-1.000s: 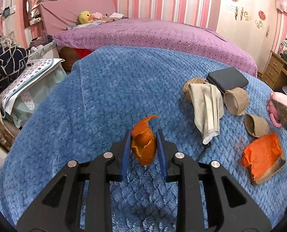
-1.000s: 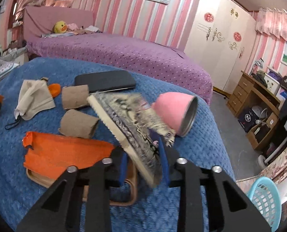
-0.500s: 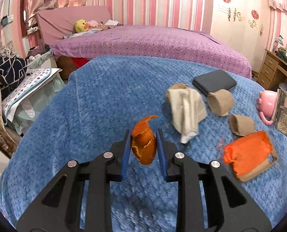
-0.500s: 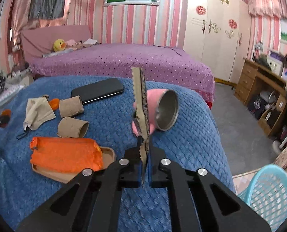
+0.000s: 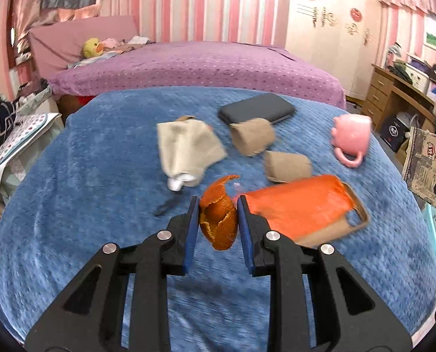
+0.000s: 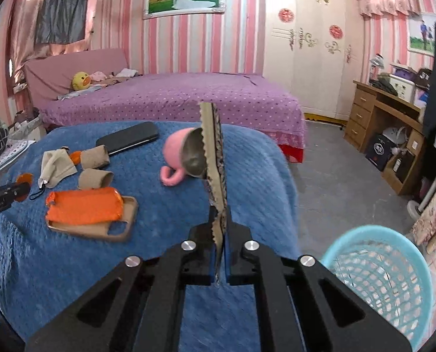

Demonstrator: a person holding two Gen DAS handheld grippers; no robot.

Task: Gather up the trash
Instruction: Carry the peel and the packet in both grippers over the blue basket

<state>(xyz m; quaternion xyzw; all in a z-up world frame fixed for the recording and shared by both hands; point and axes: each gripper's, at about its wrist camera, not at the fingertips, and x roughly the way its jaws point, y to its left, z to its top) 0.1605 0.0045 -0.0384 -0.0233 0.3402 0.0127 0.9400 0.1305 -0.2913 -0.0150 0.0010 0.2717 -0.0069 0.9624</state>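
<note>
Orange peel (image 5: pixel 218 223) clamped in left tool (image 5: pixel 218 220) | right tool (image 6: pixel 219 245) pinching printed wrapper (image 6: pixel 213 158) (edge-on)

left hand-held gripper (image 5: pixel 218 220) clamped; right hand-held gripper (image 6: pixel 219 234) pinched

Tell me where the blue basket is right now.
The blue basket sits on the floor at the lower right of the right wrist view, just past the corner of the blue blanket; the left wrist view catches only its edge at far right.
</note>
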